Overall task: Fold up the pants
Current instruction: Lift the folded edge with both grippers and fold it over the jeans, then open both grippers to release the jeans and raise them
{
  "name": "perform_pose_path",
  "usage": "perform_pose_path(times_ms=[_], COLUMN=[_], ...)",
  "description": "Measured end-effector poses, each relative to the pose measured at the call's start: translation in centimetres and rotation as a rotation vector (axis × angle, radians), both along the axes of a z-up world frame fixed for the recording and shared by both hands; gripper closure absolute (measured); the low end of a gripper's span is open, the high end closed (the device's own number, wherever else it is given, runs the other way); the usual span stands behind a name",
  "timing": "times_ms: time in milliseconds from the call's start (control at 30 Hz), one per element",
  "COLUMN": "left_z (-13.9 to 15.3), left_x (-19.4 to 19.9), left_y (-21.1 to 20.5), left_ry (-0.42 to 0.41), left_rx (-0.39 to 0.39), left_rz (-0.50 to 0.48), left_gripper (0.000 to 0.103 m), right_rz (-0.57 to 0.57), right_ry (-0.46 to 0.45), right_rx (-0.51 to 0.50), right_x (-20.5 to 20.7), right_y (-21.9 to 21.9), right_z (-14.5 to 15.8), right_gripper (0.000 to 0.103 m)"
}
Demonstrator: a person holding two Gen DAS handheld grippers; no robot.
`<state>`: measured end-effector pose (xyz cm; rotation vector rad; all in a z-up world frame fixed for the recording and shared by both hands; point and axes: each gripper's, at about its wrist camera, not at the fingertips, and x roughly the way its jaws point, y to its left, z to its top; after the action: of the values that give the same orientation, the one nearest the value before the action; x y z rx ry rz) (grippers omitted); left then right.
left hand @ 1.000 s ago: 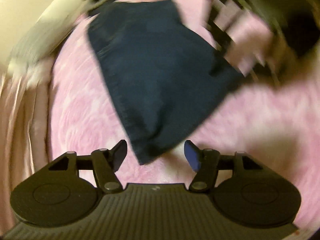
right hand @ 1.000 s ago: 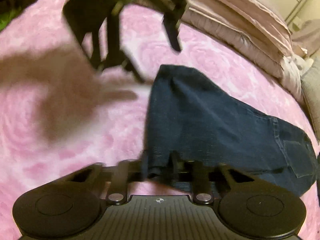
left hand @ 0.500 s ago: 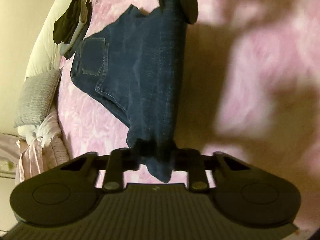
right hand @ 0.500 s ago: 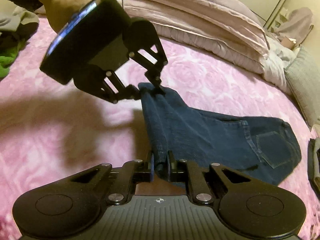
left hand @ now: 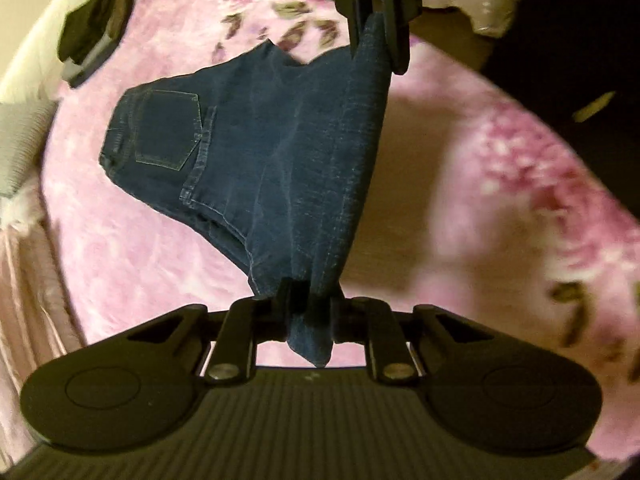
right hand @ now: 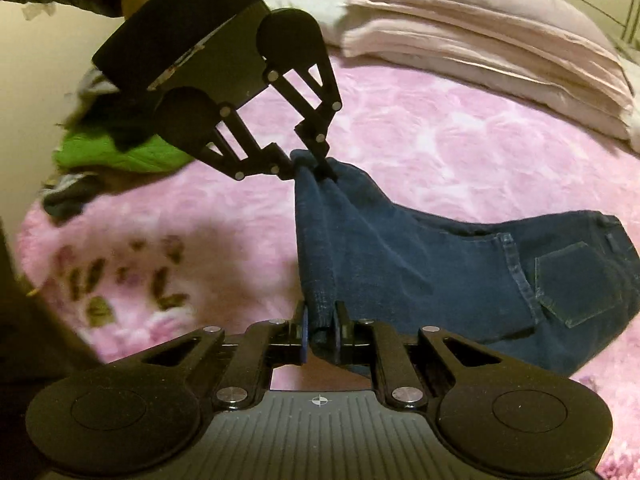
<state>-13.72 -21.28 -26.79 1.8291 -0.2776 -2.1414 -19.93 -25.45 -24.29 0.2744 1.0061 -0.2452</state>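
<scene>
Dark blue jeans [left hand: 256, 160] hang stretched between both grippers above a pink fuzzy blanket [left hand: 120, 240]. My left gripper [left hand: 310, 308] is shut on one corner of the leg end, a tail of denim poking out behind the fingers. My right gripper [right hand: 320, 328] is shut on the other corner. Each gripper shows in the other's view: the right gripper [left hand: 374, 40] at the top, the left gripper [right hand: 310, 166] held by a hand. The waist end with its back pocket [right hand: 576, 284] still rests on the blanket.
Folded pale pink bedding [right hand: 480, 48] lies along the far edge. A green garment [right hand: 116, 152] sits on a heap of clothes at the left. Dark clothing [left hand: 92, 32] and a grey pillow [left hand: 20, 140] lie by the blanket's edge.
The left gripper, open beside the jeans a second ago, has shut on the leg end. Both grippers have lifted that end up off the blanket, pulling the fabric taut between them.
</scene>
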Motion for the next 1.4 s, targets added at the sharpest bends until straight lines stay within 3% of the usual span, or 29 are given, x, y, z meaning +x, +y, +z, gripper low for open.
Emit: perform_pose_path(times_ms=[133, 300, 400, 533, 633, 733, 867, 1000, 1133, 1233, 1400], left_z=[4.0, 9.6, 11.3, 10.0, 7.3, 3.4, -1.2, -4.6, -4.7, -4.1, -5.9], left_x=[-0.3, -1.5, -2.6, -3.1, -2.9, -2.5, -0.8, 0.8, 3.0, 4.6, 5.8], left_y=[-1.8, -7.1, -9.9, -10.3, -7.6, -3.9, 0.8, 4.4, 6.6, 5.5, 1.4], left_ry=[0.032, 0.076, 0.068, 0.043, 0.016, -0.007, 0.019, 0.043, 0.086, 0.194, 0.348], left_rx=[0.018, -0.019, -0.043, 0.013, 0.057, 0.089, 0.112, 0.127, 0.162, 0.182, 0.255], left_rz=[0.076, 0.124, 0.121, 0.137, 0.149, 0.174, 0.237, 0.282, 0.343, 0.472, 0.673], left_gripper=[0.090, 0.093, 0.093, 0.093, 0.093, 0.093, 0.093, 0.093, 0.089, 0.077, 0.077], right_rz=[-0.038, -0.121, -0.114, -0.036, 0.053, 0.101, 0.074, -0.030, -0.173, -0.372, -0.779], right_ry=[-0.049, -0.123, -0.163, -0.194, -0.184, -0.164, -0.114, -0.017, -0.008, -0.067, -0.205], right_rx=[0.002, -0.017, 0.004, 0.098, 0.166, 0.194, 0.162, 0.129, 0.171, 0.238, 0.419], right_x=[-1.0, -3.4, -4.7, -5.4, -4.9, -3.5, -1.5, 0.2, -0.1, -1.4, -4.3], right_y=[-2.0, -7.2, -10.1, -11.9, -11.0, -8.5, -3.0, 1.6, 3.8, 3.2, 0.9], right_z=[3.5, 7.9, 8.5, 6.6, 3.8, 0.7, -3.4, -6.5, -6.6, -7.1, -11.3], right_gripper=[0.096, 0.095, 0.095, 0.095, 0.095, 0.095, 0.093, 0.084, 0.055, 0.054, 0.054])
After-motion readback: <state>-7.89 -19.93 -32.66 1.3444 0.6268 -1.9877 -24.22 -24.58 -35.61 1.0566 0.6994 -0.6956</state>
